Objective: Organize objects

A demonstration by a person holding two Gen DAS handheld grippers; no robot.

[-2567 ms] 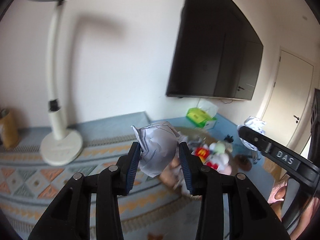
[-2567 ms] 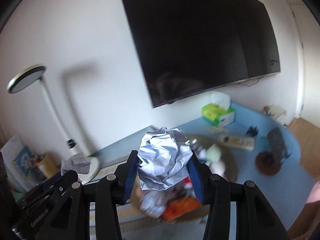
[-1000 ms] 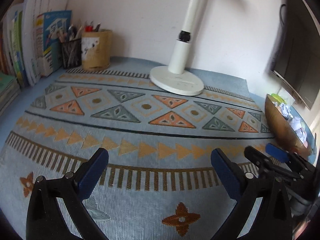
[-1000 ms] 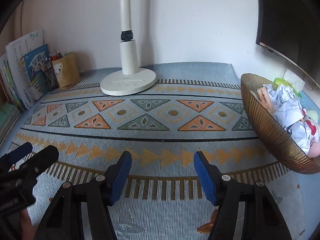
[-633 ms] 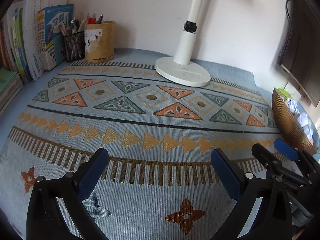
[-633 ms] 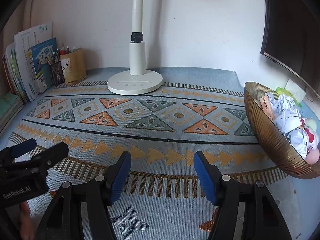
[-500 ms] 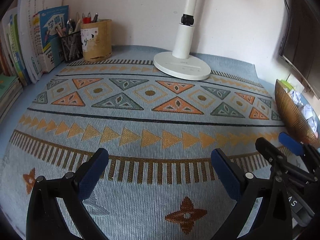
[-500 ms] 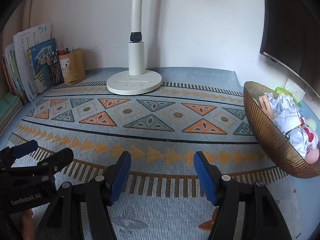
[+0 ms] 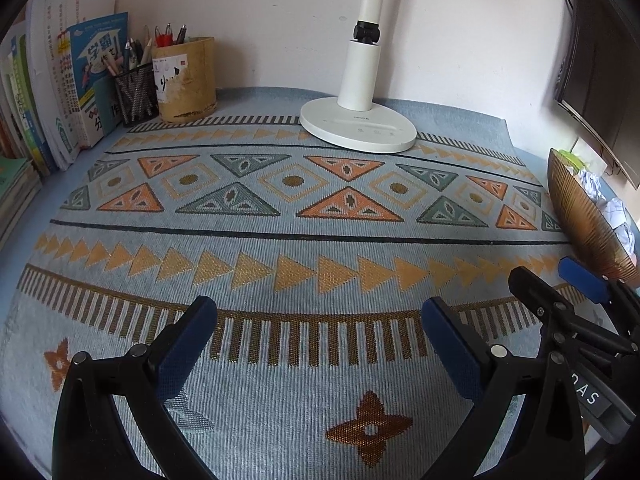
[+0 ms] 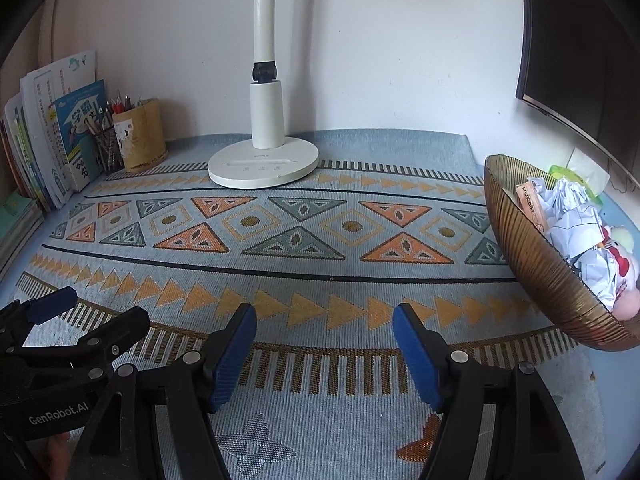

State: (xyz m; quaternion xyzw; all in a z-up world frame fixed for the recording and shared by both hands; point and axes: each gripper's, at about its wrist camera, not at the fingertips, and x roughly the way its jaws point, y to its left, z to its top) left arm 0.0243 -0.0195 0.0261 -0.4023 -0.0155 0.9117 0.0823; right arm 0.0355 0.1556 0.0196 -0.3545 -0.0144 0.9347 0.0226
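Across my views the patterned mat (image 10: 320, 248) on the surface now lies bare, where moments ago each tool carried a crumpled paper ball. The gold bowl (image 10: 532, 264) at the mat's right edge holds the crumpled papers (image 10: 576, 216) among toys, so I judge the tidying nearly or fully done. My left tool (image 9: 320, 336) hovers wide open, gripping nothing. My right tool (image 10: 324, 344) is empty too, its jaws opening further, nothing between them.
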